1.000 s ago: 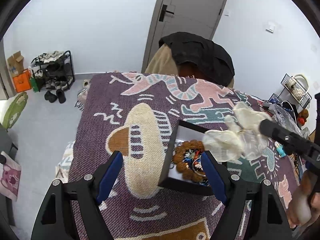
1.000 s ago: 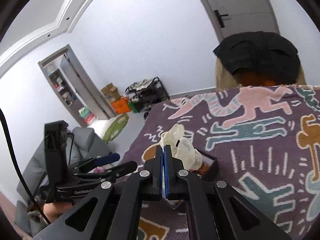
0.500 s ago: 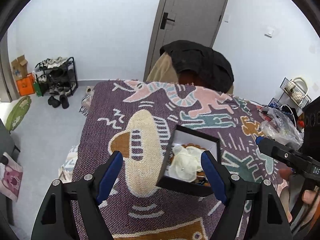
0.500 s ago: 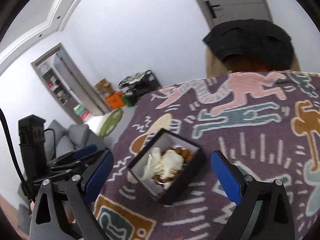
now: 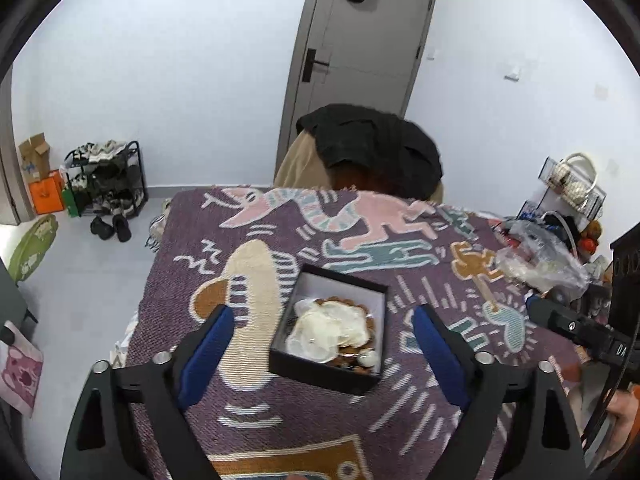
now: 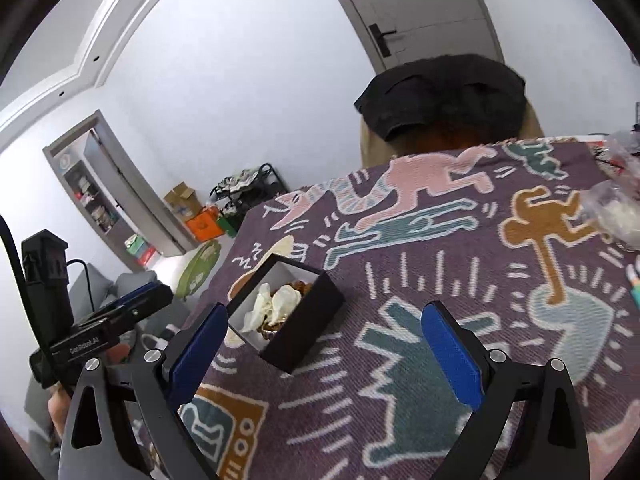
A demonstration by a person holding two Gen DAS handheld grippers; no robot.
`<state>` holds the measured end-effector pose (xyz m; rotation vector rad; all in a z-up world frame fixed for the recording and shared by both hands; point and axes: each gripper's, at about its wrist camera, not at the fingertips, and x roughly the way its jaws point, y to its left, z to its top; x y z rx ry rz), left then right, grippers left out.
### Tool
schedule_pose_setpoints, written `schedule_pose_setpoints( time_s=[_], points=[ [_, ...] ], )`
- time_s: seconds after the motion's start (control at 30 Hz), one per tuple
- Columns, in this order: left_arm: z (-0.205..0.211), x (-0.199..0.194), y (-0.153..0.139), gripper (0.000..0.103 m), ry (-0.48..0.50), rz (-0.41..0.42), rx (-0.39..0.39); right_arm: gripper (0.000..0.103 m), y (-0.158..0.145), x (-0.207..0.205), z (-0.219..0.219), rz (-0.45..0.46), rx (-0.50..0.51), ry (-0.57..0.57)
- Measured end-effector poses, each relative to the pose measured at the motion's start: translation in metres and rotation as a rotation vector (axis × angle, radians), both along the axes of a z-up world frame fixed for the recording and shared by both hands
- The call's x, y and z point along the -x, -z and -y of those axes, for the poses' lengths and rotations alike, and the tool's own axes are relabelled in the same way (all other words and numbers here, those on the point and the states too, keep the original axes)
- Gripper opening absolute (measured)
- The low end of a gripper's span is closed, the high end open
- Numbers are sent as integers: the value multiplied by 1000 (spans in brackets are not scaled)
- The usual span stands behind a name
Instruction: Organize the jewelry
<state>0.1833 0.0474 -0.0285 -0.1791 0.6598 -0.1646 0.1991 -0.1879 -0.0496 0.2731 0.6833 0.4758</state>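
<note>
The white shell-like piece lies on the bead bracelet inside the black box on the patterned cloth (apparently nearly finished), with left gripper and right gripper both wide and empty, the left's jaws having just widened.

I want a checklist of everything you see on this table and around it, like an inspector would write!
Surface: purple patterned blanket covers the table.
Job's things: open black box holding brown beads under a white crumpled pouch.
Clutter: clear plastic bags at the right edge.
Grippers: left gripper open, box between its fingers, untouched; right gripper open, empty; both jaws just opened.
Cables: black cable by the left gripper.
Surroundings: grey door, shoe rack, chair with dark clothing.
</note>
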Motion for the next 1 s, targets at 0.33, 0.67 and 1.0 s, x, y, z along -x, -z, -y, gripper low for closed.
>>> schedule_pose_setpoints(
  time_s=[0.33, 0.67, 1.0],
  points=[
    [23, 28, -24, 103, -3, 79, -10, 103, -20, 41, 32, 51, 31, 107],
    [37, 61, -33, 103, -5, 131, -9, 103, -23, 73, 39, 87, 96, 131],
    [44, 93, -34, 103, -7, 182, -37, 103, -31, 101, 59, 131, 117, 186]
  ],
)
